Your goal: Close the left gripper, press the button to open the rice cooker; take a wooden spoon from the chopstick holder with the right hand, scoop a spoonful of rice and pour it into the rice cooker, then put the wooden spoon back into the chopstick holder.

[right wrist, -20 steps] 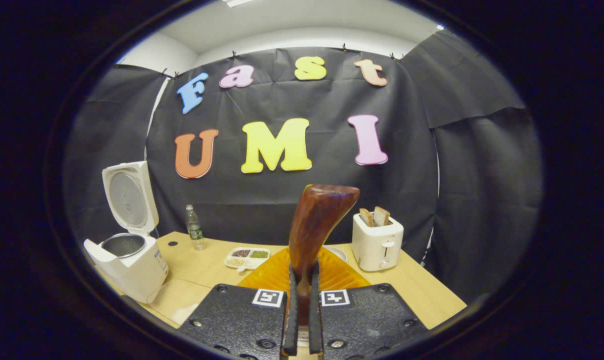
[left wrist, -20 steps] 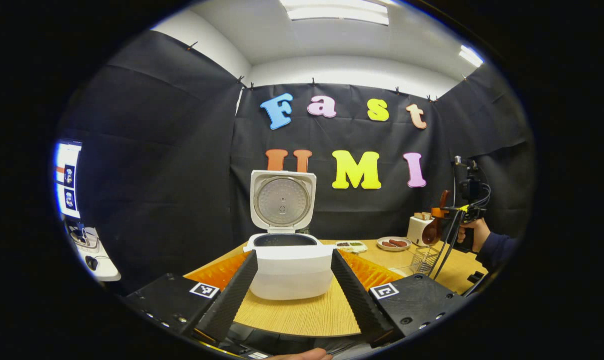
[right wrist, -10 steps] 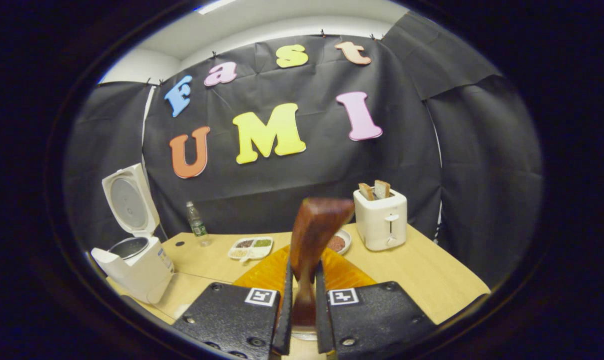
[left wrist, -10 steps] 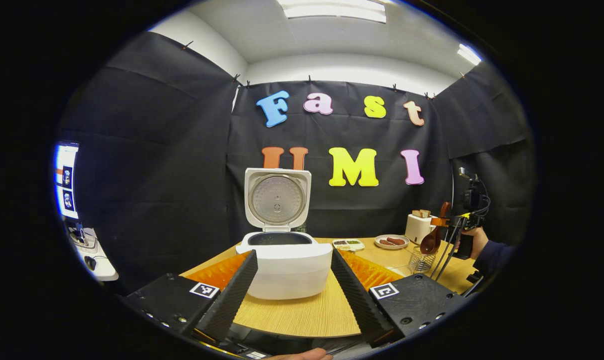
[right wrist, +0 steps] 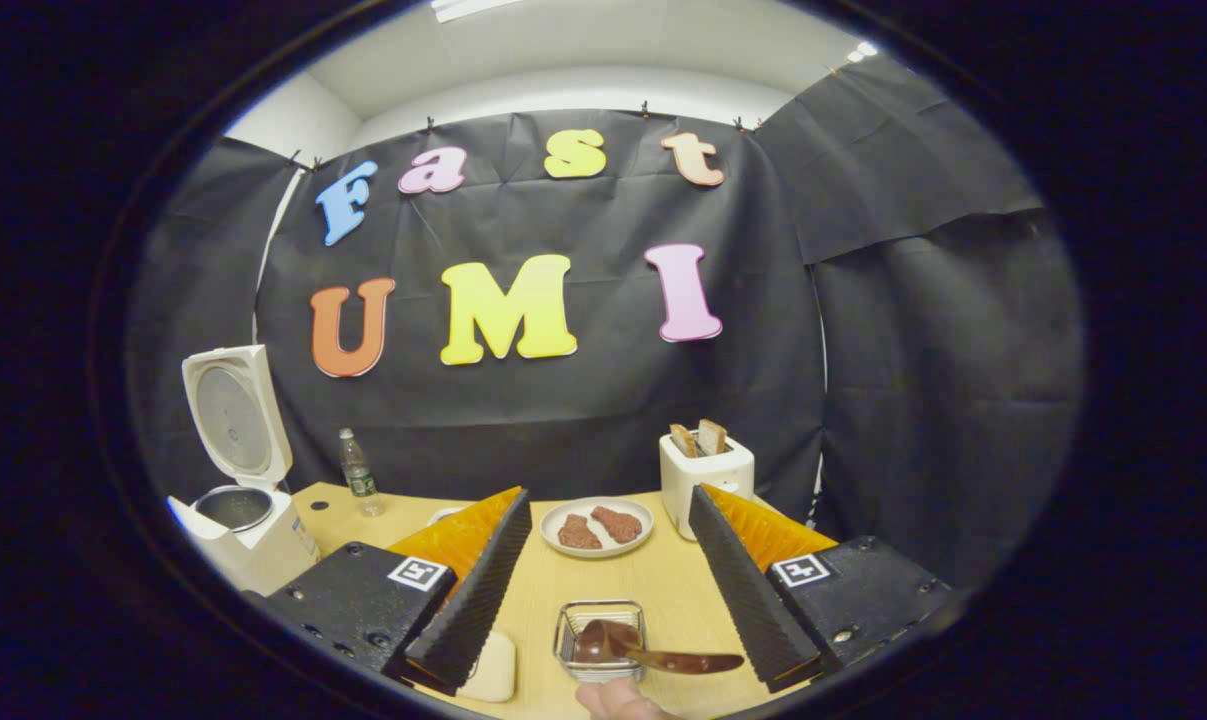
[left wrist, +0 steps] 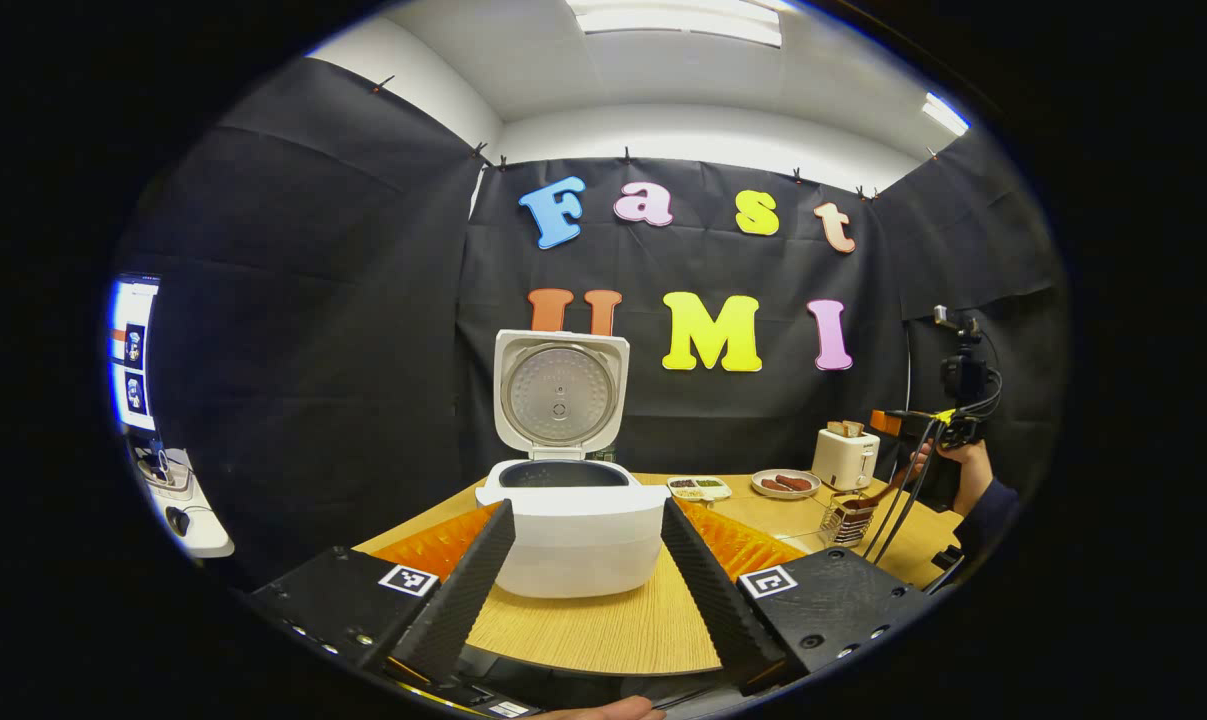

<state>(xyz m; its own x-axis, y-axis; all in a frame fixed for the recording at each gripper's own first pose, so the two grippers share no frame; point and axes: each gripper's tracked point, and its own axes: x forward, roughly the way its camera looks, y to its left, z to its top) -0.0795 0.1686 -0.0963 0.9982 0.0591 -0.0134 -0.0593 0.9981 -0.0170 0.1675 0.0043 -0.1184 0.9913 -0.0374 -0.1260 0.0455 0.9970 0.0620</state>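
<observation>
Progress is judged nearly complete. Nearest, at six o'clock in the right gripper view, the wooden spoon is laid across the chopstick holder, released by the right gripper, whose fingers are spread apart. The left gripper is likewise parted. Beyond, the rice cooker is seen open, at twelve o'clock in the left gripper view.

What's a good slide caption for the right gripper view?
Open right gripper above the spoon lying across the holder.
</observation>
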